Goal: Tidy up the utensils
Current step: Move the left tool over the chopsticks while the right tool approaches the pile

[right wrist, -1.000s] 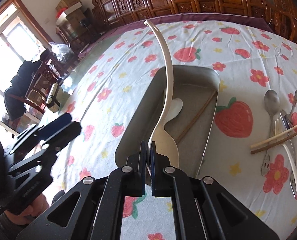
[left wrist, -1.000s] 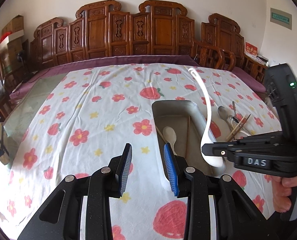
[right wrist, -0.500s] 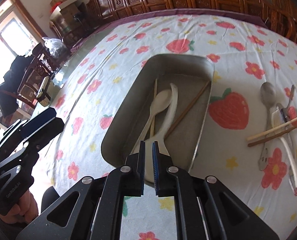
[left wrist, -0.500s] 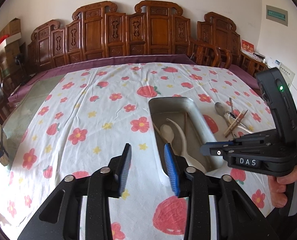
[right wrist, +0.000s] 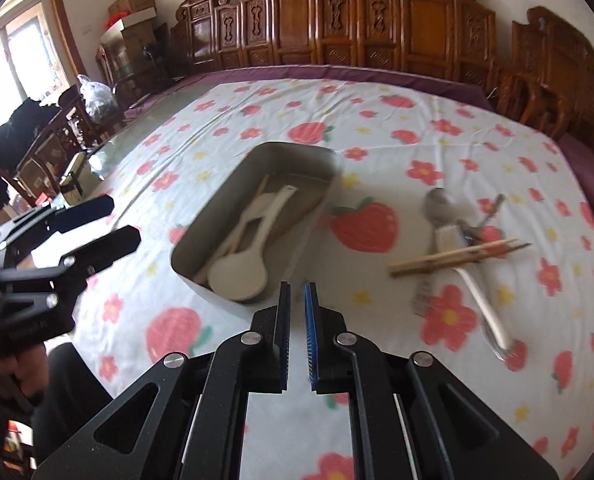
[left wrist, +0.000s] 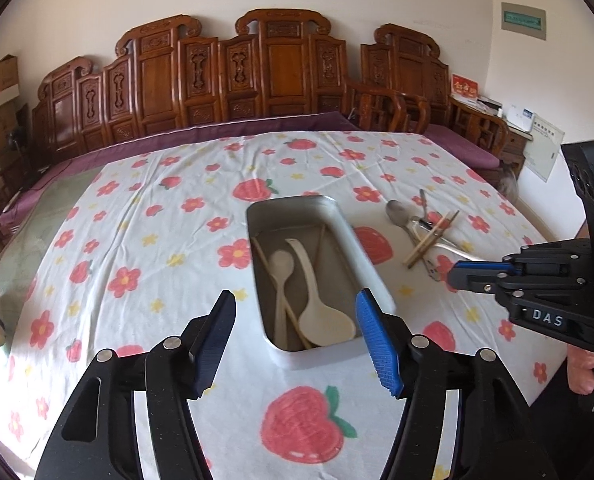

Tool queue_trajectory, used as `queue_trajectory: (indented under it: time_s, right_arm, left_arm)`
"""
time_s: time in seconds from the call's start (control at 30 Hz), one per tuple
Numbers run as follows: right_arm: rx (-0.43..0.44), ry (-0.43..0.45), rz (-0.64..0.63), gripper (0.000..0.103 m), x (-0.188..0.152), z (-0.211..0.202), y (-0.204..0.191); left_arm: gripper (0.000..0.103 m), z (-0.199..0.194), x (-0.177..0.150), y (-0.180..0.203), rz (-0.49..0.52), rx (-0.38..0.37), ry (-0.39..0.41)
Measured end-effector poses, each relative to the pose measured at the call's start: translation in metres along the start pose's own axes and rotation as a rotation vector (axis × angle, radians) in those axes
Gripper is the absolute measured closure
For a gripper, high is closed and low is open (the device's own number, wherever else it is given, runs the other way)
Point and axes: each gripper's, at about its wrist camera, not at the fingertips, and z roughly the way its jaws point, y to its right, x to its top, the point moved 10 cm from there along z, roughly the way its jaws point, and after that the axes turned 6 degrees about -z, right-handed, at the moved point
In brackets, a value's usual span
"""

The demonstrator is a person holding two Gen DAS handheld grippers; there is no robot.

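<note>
Inside metal tray [left wrist: 371,264]: two pale spoons [left wrist: 324,320], two chopsticks [left wrist: 275,274]. Beside tray on tablecloth [left wrist: 145,240]: one metal spoon [right wrist: 439,204], two chopsticks [right wrist: 457,256], other cutlery unclear. Left gripper [left wrist: 297,334] wide apart, empty. Right gripper [right wrist: 295,314] narrowly parted, holding nothing.

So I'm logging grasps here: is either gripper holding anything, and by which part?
Nothing is held. The right gripper is nearly closed on air, the left gripper is open, and the ladle lies in the tray.

Your left gripper [left wrist: 295,316] hovers with fingers spread wide at the metal tray's [left wrist: 371,266] near end; your right gripper [right wrist: 295,308], fingers nearly together and empty, hovers to its right.
</note>
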Motion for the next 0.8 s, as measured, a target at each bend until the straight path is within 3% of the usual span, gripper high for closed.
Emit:
queue_trajectory:
  time_s: [0.07,0.3,0.5,0.8]
  right_arm:
    - [-0.011,0.004,0.003,0.093,-0.006,-0.006,0.006]
    - [-0.018,0.024,0.013,0.093,-0.019,-0.031,0.027]
    - [-0.052,0.035,-0.016,0.093,-0.018,-0.049,0.046]
    - [-0.092,0.019,-0.004,0.074,-0.021,-0.067,0.099]
  left_arm:
    - [0.024,-0.002,0.0,0.005,0.013,0.0,0.011]
    - [0.011,-0.007,0.0,0.015,0.021,0.001,0.021]
    - [0.009,-0.011,-0.001,0.024,0.024,-0.011,0.02]
    - [0.009,-0.003,0.013,0.067,0.085,-0.064,-0.002]
